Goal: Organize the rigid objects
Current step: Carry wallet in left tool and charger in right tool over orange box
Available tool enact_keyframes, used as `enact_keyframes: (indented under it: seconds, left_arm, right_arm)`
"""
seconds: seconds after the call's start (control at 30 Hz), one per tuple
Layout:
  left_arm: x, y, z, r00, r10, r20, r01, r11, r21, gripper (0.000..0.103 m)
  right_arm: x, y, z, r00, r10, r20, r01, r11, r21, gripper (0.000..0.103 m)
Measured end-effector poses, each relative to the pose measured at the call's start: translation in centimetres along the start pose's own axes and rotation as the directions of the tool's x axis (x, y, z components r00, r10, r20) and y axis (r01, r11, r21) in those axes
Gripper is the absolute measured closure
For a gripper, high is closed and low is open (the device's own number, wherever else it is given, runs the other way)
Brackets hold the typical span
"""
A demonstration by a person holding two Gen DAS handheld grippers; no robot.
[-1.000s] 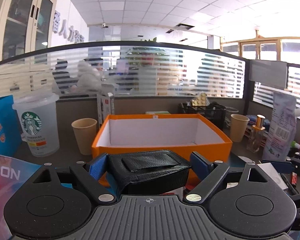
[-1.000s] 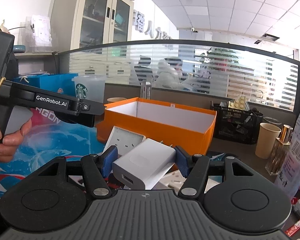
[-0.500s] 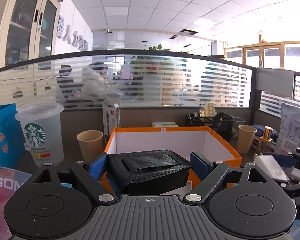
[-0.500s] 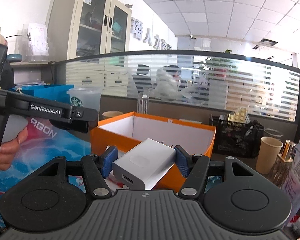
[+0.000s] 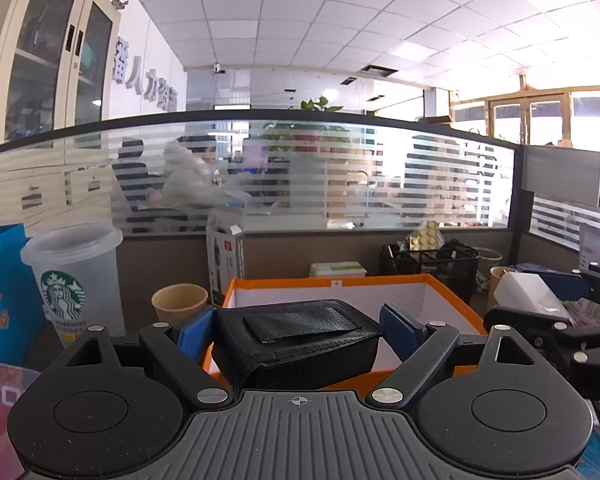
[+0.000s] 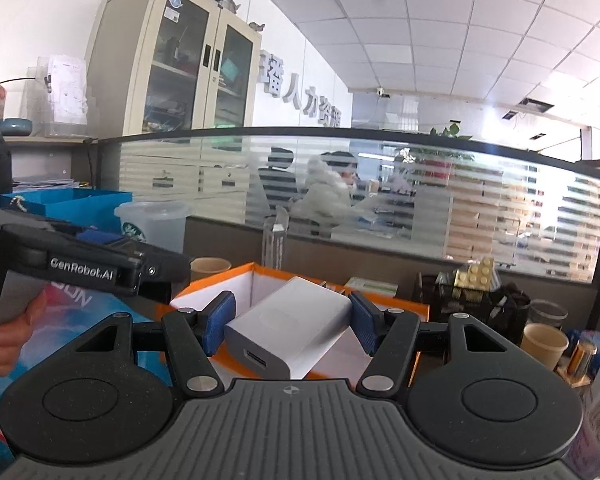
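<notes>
While the left wrist view looks level across a cluttered desk, the left gripper (image 5: 298, 322) holds a black leather wallet (image 5: 300, 338) clamped between its blue pads (image 5: 194, 326), the wallet lying flat with its flap side up. Behind it sits an orange box (image 5: 456, 310) with a white inside, open at the top; the wallet hangs in front of the box's near wall, above its rim. Left of the box stands a brown paper cup (image 5: 178, 304), and further left a frosted Starbucks tumbler (image 5: 74, 280) beside a blue paper bag (image 5: 0, 292). A tall carton (image 5: 226, 264) stands behind the box's far left corner, and a black mesh organiser (image 5: 432, 266) stands to the right. At the right edge the right gripper (image 5: 540, 300) enters, carrying a white charger (image 5: 524, 292).

From the right wrist view, the right gripper (image 6: 292, 320) is closed on the white charger (image 6: 290, 330), its USB port (image 6: 256, 360) facing the camera, and the block tilted slightly across the blue pads (image 6: 220, 320). The charger sits over the near rim of the orange box (image 6: 216, 280). On the left, the left gripper (image 6: 100, 264) shows from the side, marked GenRobot.AI, with the person's fingers (image 6: 14, 332) on its handle. A second paper cup (image 6: 544, 344) and a gold-capped bottle (image 6: 582, 360) stand at the right.
</notes>
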State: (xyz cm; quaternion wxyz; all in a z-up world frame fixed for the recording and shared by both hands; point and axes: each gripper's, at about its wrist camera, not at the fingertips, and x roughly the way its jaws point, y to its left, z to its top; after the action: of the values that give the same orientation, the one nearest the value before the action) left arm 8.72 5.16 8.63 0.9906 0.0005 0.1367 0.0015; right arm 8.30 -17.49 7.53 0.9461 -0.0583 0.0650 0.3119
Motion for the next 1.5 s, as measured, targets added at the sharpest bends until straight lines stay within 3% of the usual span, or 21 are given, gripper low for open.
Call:
enact_keyframes:
  seconds: [0.93,1.5]
  left_arm:
    - [5.8,1.8,3.5,1.0,0.025,0.001,-0.025,1.0,0.003,0.015]
    - [9.6,1.8,4.1,0.999,0.022,-0.044,-0.022,1.0,0.01,0.015]
  right_arm:
    - [7.7,-2.4,3.4,0.997,-0.052,-0.056,0.054,0.998,0.038,0.044]
    - [11.7,-4.0,3.8,0.99,-0.091,-0.109,0.096,0.994,0.044,0.044]
